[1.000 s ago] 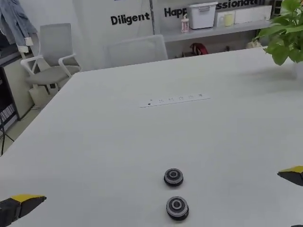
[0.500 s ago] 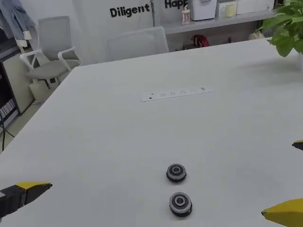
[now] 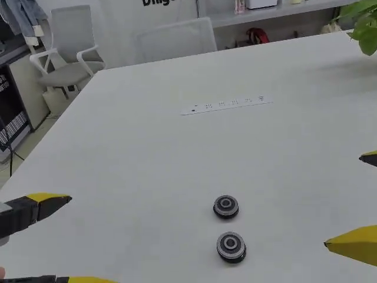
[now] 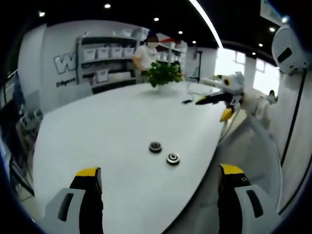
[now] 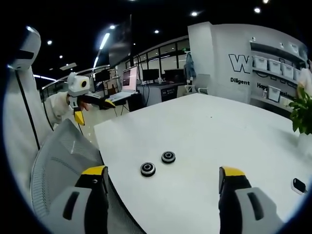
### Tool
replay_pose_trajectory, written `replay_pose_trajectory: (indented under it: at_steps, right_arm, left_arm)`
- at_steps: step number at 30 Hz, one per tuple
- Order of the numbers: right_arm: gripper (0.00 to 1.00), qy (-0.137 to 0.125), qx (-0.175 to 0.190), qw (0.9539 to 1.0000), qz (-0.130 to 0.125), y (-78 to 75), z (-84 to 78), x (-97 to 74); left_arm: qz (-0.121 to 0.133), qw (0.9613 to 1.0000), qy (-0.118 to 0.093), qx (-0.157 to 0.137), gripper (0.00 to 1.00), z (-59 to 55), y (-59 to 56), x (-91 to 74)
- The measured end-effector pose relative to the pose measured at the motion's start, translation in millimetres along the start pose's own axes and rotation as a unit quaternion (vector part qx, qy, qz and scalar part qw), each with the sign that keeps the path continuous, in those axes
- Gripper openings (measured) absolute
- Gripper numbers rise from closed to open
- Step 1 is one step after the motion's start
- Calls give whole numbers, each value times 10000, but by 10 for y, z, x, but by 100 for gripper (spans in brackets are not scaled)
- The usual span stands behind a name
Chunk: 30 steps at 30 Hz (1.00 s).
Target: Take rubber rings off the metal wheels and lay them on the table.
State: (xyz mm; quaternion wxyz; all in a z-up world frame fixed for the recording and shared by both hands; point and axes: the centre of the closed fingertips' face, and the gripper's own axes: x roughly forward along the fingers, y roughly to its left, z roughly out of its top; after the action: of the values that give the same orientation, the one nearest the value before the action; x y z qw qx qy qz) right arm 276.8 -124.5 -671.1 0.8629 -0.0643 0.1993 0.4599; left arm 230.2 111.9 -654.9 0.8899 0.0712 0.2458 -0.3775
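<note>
Two metal wheels (image 3: 226, 207), dark rubber rings (image 3: 231, 254) on both, lie near each other on the table (image 3: 147, 147), lower centre of the head view. Left gripper (image 3: 76, 240), lower left corner: jaws spread, empty. Right gripper (image 3: 344, 200), lower right edge: jaws spread, empty. Both well apart from the wheels. Step: approach, no ring off yet. Next move probably needs one gripper pinning a wheel while the other pinches its ring.

We see a long pale table (image 3: 147, 147) with a socket strip (image 3: 227, 105) set in it; a grey office chair (image 3: 68, 53) stands beyond its far corner; shelves (image 4: 100, 62) of bins line the lettered wall (image 4: 51, 46); ceiling spotlights (image 5: 195, 13) shine.
</note>
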Motion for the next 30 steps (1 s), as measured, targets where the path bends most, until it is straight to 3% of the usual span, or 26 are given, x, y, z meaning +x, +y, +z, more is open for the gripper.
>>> replay_pose_trajectory:
  at_steps: [7,16,24,30]
  right_arm:
    - [89,-85,-63,9997,238,13,55,135]
    - [88,-182,-29,9982,569,82,70,263]
    - [85,-294,88,9971,697,78,75,339]
    - [84,-370,136,9966,722,63,81,432]
  left_arm:
    - [-78,9999,70,125,100,39,43,70]
    - [-303,9993,-6,214,100,157,39,230]
    - [-556,9978,22,366,100,243,-32,417]
    - [-761,9961,72,434,100,257,-154,580]
